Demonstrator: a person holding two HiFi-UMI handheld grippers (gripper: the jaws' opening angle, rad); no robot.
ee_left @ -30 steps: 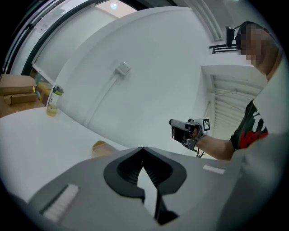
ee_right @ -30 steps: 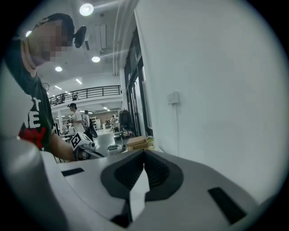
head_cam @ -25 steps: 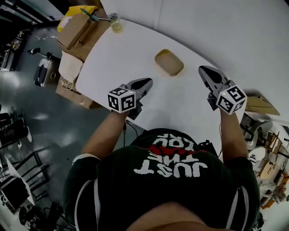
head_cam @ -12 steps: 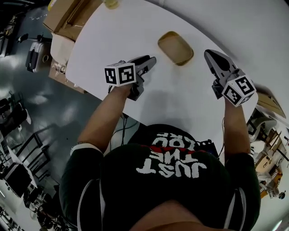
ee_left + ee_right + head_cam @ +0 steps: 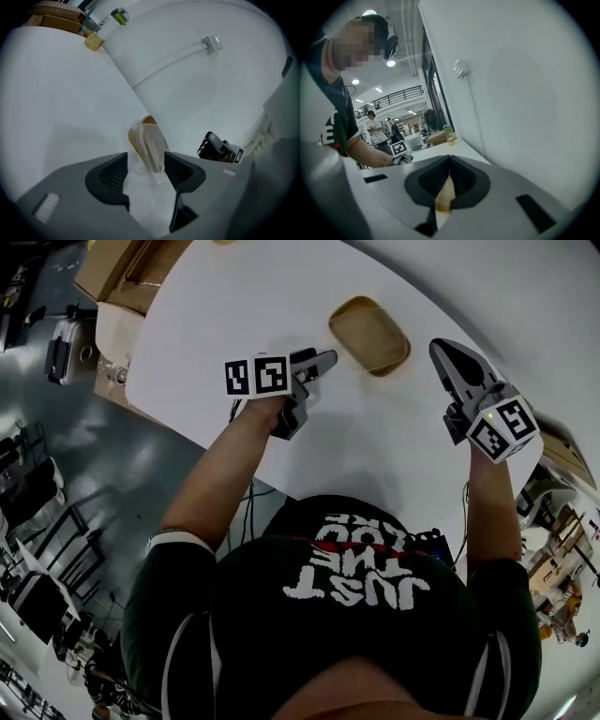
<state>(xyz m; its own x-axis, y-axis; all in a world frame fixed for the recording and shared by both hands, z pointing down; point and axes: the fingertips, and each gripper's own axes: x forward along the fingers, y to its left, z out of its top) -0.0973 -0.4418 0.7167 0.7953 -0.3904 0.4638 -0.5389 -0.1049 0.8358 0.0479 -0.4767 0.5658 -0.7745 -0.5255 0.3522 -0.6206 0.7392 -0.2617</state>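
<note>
A tan oval dish (image 5: 368, 334) with a clear cover lies on the white table (image 5: 216, 324). My left gripper (image 5: 323, 360) is open just beside the dish's left end. In the left gripper view the dish (image 5: 147, 143) lies straight ahead, its near end reaching in between the spread jaws of the left gripper (image 5: 145, 160). My right gripper (image 5: 439, 346) hovers to the right of the dish, apart from it. In the right gripper view the right gripper (image 5: 449, 161) is shut with its pads together, and a sliver of tan shows through the gap below them.
A bottle of yellowish liquid (image 5: 96, 42) and cardboard boxes (image 5: 56, 21) stand at the table's far left end. A white wall with a socket (image 5: 213, 42) runs along the back. The near table edge drops to the floor (image 5: 56, 474).
My left gripper has opened and moved forward and down to the dish. The right gripper stayed shut and shifted only slightly. The head view has tilted a little.
</note>
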